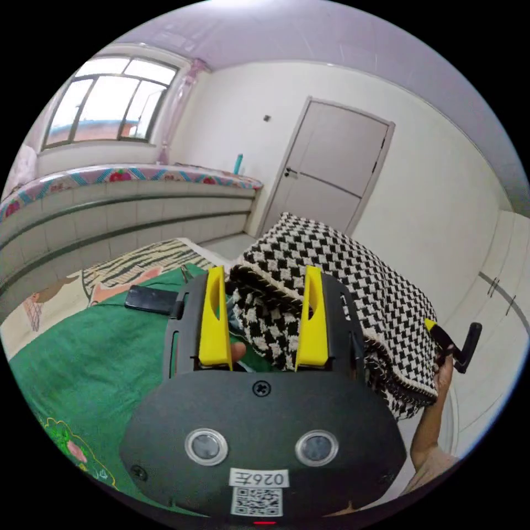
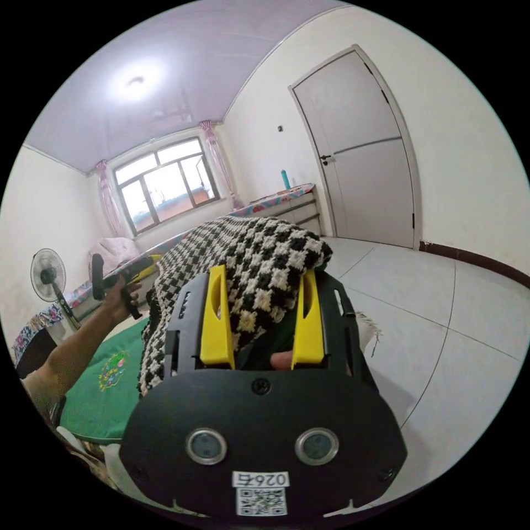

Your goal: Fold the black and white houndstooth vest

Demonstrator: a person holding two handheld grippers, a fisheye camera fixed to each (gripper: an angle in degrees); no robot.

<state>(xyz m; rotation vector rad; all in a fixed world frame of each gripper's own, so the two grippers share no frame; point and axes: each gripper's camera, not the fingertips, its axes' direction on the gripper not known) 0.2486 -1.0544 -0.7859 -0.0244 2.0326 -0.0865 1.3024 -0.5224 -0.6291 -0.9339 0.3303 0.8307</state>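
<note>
I have the houndstooth vest [image 1: 337, 287] lifted off the green blanket [image 1: 88, 353], slung in the air between my two grippers. In the left gripper view my left gripper [image 1: 264, 323] stands with its yellow jaws well apart, and a folded cream-trimmed edge of the knit lies in the gap; I cannot tell if either jaw actually presses it. In the right gripper view my right gripper [image 2: 264, 323] is likewise spread wide, with the vest [image 2: 248, 265] heaped over the jaw tips and sagging between them, so the grip there is unclear too. Judging by how it slumps and bunches, this is a thick, soft, fairly heavy knit, not slippery, likely to stretch if dragged. I would take hold on the firmer bound edge near the shoulders. A dark phone [image 1: 150, 300] lies toward the blanket's far edge.
</note>
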